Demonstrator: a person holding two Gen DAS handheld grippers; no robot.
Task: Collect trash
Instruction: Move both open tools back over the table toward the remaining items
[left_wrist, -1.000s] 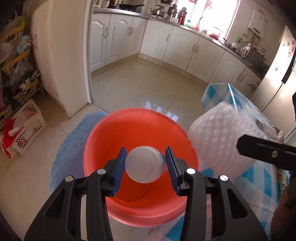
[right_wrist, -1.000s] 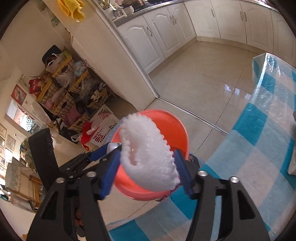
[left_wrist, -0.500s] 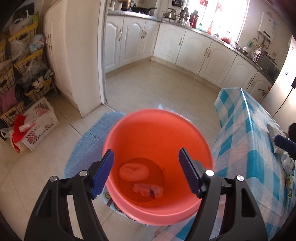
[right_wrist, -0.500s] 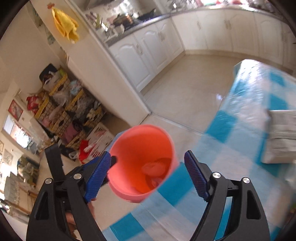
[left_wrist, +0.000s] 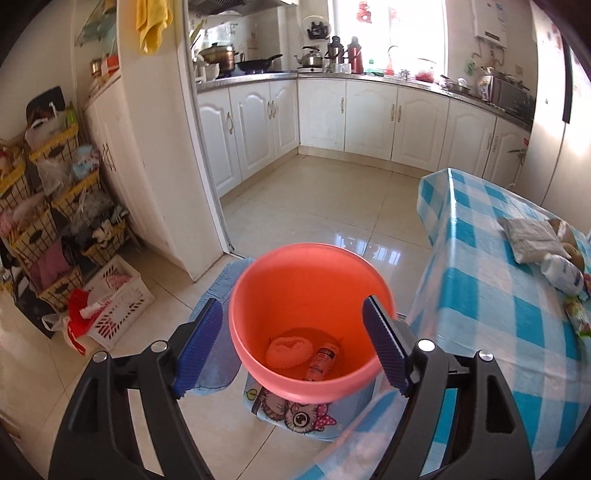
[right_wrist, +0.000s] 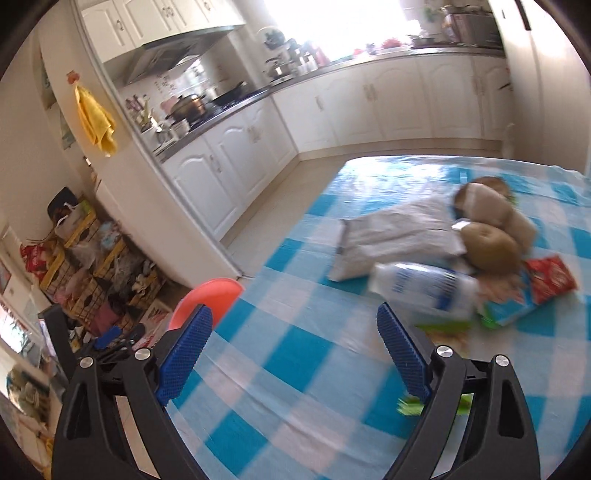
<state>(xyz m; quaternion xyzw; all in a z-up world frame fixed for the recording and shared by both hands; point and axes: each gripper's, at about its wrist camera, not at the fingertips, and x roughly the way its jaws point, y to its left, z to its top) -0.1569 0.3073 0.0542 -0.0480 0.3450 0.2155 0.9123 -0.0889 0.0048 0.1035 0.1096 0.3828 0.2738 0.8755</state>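
Note:
An orange bucket (left_wrist: 310, 266) stands on the floor beside the checked table (left_wrist: 480, 295). In it lie a white foam net (left_wrist: 290, 350) and a small bottle (left_wrist: 321, 362). My left gripper (left_wrist: 293, 349) is open and empty above the bucket. My right gripper (right_wrist: 293, 350) is open and empty over the table (right_wrist: 295, 369). Ahead of it lie a white plastic bottle (right_wrist: 424, 290), a grey bag (right_wrist: 399, 236), brown potatoes (right_wrist: 487, 229) and a red and blue packet (right_wrist: 532, 291). The bucket's rim (right_wrist: 210, 295) shows at the table's left edge.
A blue mat (left_wrist: 221, 295) and a cartoon owl mat (left_wrist: 295, 413) lie under the bucket. A white crate (left_wrist: 114, 302) and stacked baskets (left_wrist: 55, 221) stand at the left. White kitchen cabinets (left_wrist: 369, 122) line the far wall. A green scrap (right_wrist: 410, 406) lies by my right finger.
Both grippers opened: the left dropped the small bottle and the right dropped the foam net into the bucket. The left then pulled up and back; the right swung right over the table.

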